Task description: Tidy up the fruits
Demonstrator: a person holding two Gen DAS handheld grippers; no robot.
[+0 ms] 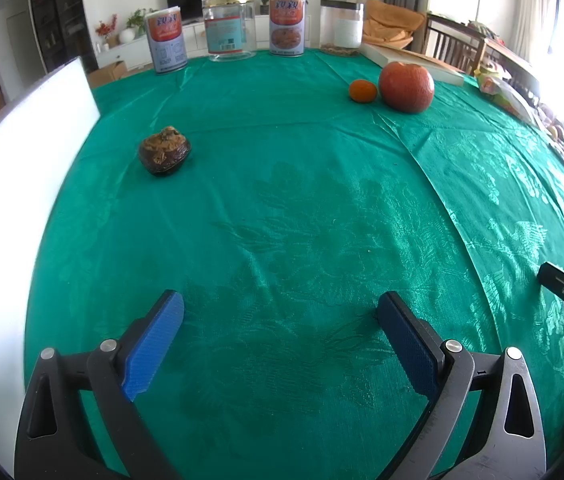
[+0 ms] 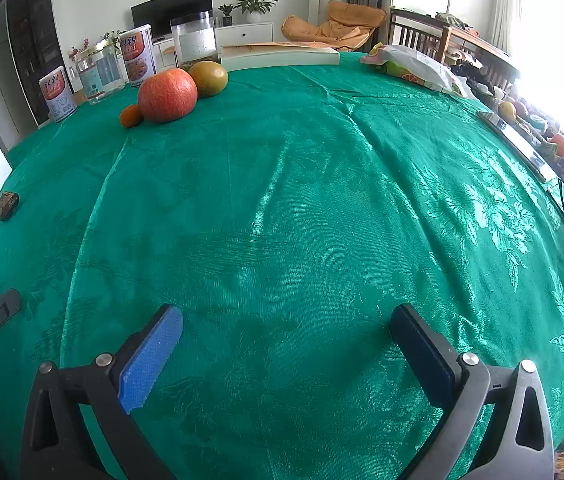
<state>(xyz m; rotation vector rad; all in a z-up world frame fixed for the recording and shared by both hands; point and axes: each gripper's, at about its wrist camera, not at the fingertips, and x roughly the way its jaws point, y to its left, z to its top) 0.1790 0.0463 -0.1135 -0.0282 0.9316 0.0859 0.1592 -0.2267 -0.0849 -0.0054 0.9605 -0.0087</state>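
Gaping wide and empty, the left gripper and right gripper are hovering over green cloth; the fruits are lying well ahead: brown fruit, small orange touching the big orange-red fruit.

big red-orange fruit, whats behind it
In the right wrist view a yellow-green fruit sits right behind the big red-orange fruit, partly covered by it. In the left wrist view that fruit is fully hidden.
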